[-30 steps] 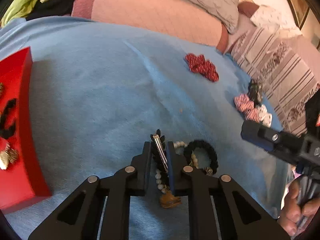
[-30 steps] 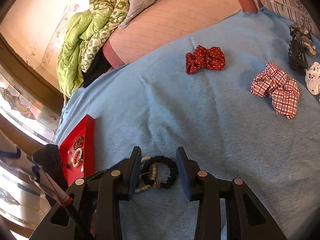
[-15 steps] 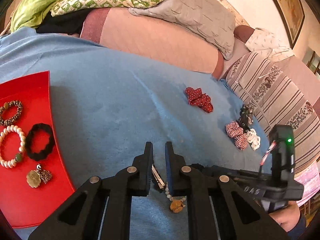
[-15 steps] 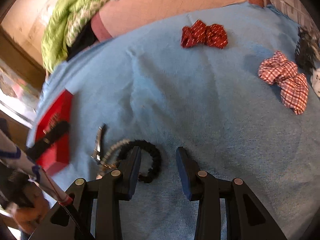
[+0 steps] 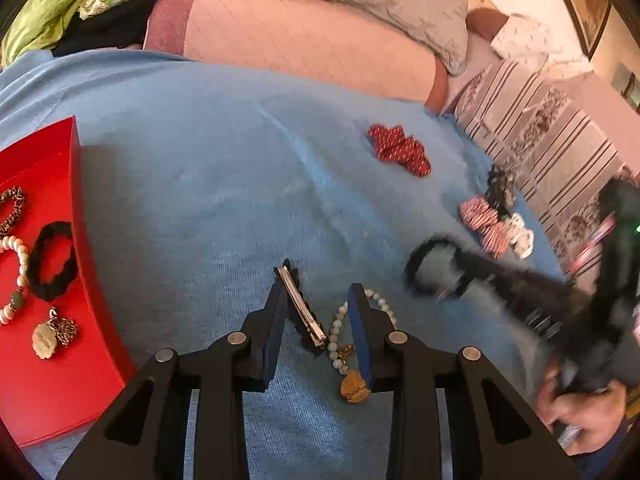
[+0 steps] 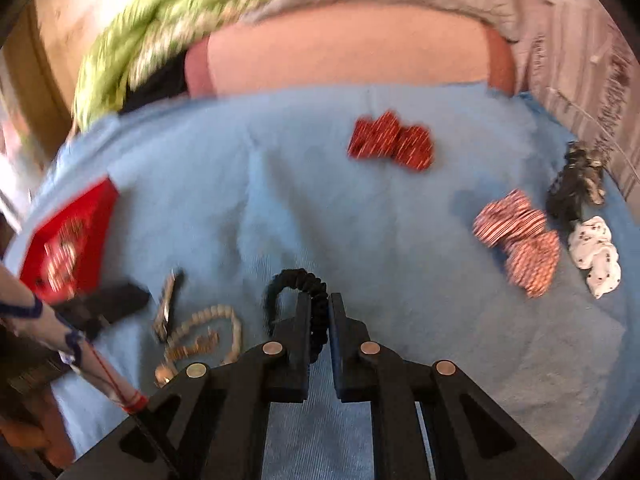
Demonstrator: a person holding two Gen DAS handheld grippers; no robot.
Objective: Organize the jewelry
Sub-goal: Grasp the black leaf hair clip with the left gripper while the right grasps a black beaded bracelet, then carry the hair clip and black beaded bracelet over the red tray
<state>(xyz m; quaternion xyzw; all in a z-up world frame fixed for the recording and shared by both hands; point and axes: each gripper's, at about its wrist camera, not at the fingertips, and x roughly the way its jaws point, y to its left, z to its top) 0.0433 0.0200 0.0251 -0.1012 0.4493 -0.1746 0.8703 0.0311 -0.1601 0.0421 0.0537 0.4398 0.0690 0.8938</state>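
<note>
My right claw just clamped the black scrunchie, red tray sits far left, nearer my just-opened left claw straddling the hair clip.

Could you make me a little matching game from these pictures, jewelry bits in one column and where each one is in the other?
Things:
1. black beaded bracelet
2. metal hair clip
3. black scrunchie
4. red polka-dot scrunchie

Places:
A. lying in the red tray
B. alone on the blue blanket, far from both grippers
C. pinched in the right gripper
D. on the blanket between the open fingers of the left gripper

Pairs: 1-C, 2-D, 3-A, 4-B
</note>
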